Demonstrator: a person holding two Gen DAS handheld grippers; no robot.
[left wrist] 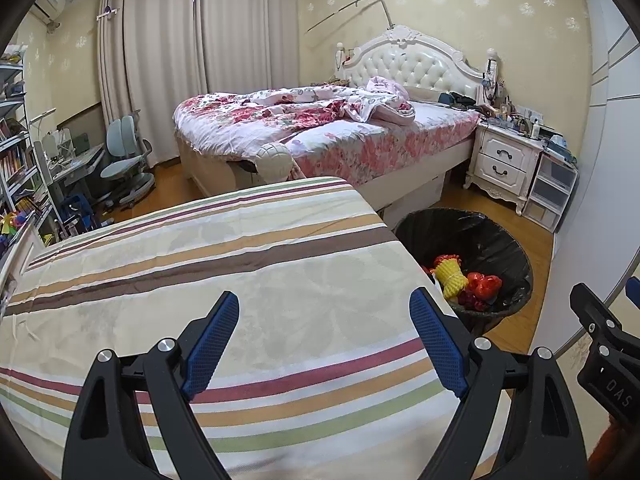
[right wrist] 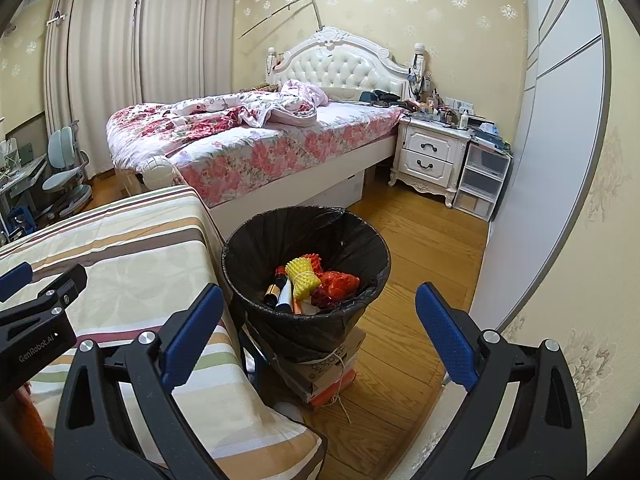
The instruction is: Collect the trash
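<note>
I have both tools up and idle over the near end of the room. My left gripper (left wrist: pixel 324 304) hangs above the striped cloth (left wrist: pixel 224 264) that covers the near surface, its two blue pads spread wide with nothing between them but bare fabric. My right gripper (right wrist: pixel 320 300) is just as wide open and empty — through its gap I look down at the wooden floor (right wrist: pixel 416 248) and the near lip of the bin (right wrist: pixel 306 240). The bin stands just off the right edge of the striped cloth, lined with a black bag and propped on a small stack of boxes (right wrist: pixel 332 372) tied with string. The trash is already inside it: a yellow foam net (right wrist: pixel 305 276) sits on top, a red crumpled net (right wrist: pixel 338 284) lies to its right, and a dark bottle with a gold cap (right wrist: pixel 276 286) leans at the left beside a white tube I can't make out clearly. From the left camera the same bin (left wrist: pixel 464 248) shows to the right of the cloth, with the yellow and red pieces visible in it. Farther off stands a bed (right wrist: pixel 248 140) with a floral quilt and a white padded headboard, a white nightstand (right wrist: pixel 430 156) to its right — cluttered on top — and pale curtains (right wrist: pixel 120 40) along the far left wall. A blue-grey chair (left wrist: pixel 128 160) sits at a desk on the far left.
</note>
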